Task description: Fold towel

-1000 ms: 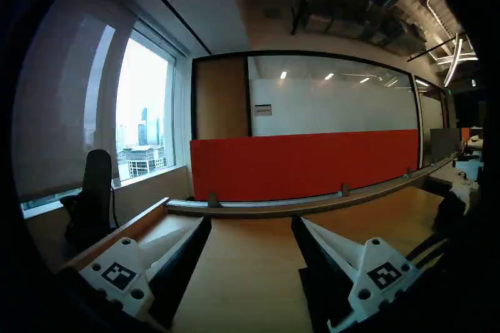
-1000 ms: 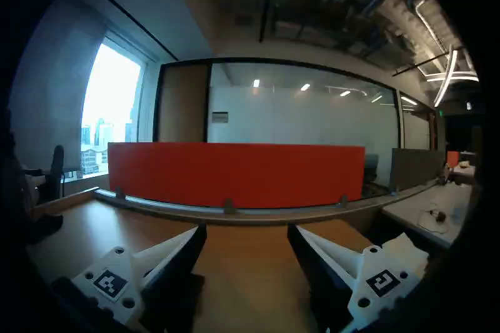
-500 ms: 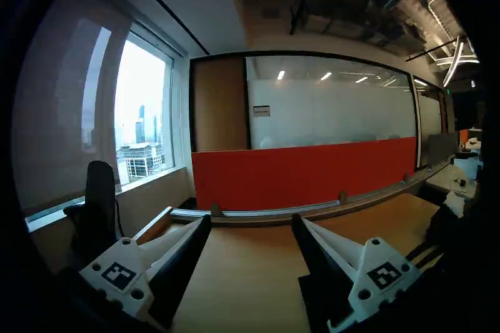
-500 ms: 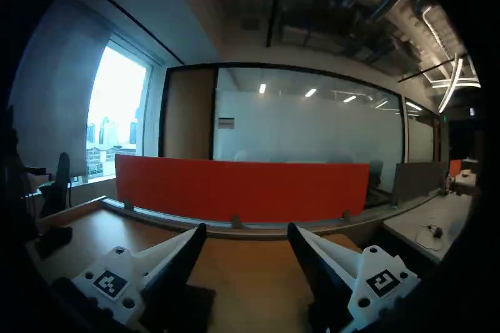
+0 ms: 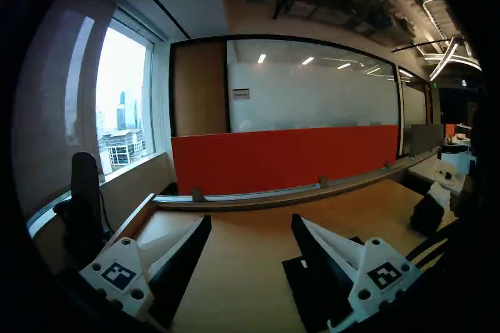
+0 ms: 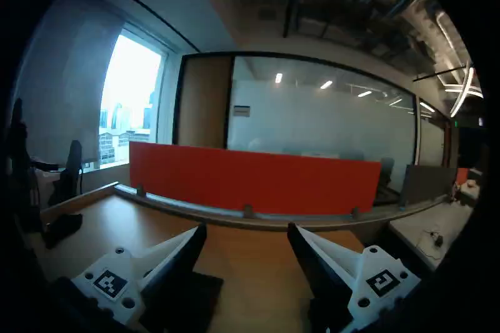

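Observation:
A dark flat cloth, likely the towel (image 5: 312, 280), lies on the wooden desk (image 5: 250, 258) under my left gripper's right finger. In the right gripper view a corner of the dark towel (image 6: 197, 289) shows beneath the left finger. My left gripper (image 5: 250, 217) is open above the desk, with nothing between its white fingers. My right gripper (image 6: 245, 227) is also open and empty over the desk (image 6: 250, 264). Most of the cloth is hidden by the fingers.
An orange divider panel (image 5: 281, 158) runs along the desk's far edge. A black chair (image 5: 84, 202) stands by the window at left. A dark object (image 5: 428, 214) sits on the desk at right, and another dark object (image 6: 59, 227) at left.
Both cameras have pulled back and risen a little. More of the desk shows, and the dark cloth has come into sight under the fingers. Both grippers stay open.

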Demonstrator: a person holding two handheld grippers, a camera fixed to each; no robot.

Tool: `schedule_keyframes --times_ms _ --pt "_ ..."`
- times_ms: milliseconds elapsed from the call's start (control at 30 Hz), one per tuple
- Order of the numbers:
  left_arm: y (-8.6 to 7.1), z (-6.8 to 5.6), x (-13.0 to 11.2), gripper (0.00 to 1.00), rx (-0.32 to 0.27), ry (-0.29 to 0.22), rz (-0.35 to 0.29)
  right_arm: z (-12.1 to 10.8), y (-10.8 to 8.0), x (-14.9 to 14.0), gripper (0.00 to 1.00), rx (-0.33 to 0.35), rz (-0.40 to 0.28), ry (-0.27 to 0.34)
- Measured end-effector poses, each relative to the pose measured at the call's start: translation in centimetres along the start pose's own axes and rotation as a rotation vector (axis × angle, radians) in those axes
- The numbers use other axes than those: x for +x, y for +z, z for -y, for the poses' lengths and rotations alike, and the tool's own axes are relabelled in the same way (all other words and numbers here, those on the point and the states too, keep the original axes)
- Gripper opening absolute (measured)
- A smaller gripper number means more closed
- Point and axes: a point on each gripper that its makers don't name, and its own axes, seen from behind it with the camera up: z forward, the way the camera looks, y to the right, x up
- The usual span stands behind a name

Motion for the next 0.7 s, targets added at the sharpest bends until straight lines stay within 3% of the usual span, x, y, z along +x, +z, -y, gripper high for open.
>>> schedule_keyframes --times_ms 300,700 --pt "-0.5 -3.3 -2.5 0.95 -0.15 0.008 0.081 3.8 0.0 -2.5 1.0 0.185 0.107 -0.02" --pt "-0.8 -5.9 -6.6 0.95 -0.231 0.053 0.157 6.2 0.2 -6.0 1.0 0.295 0.2 -0.079"
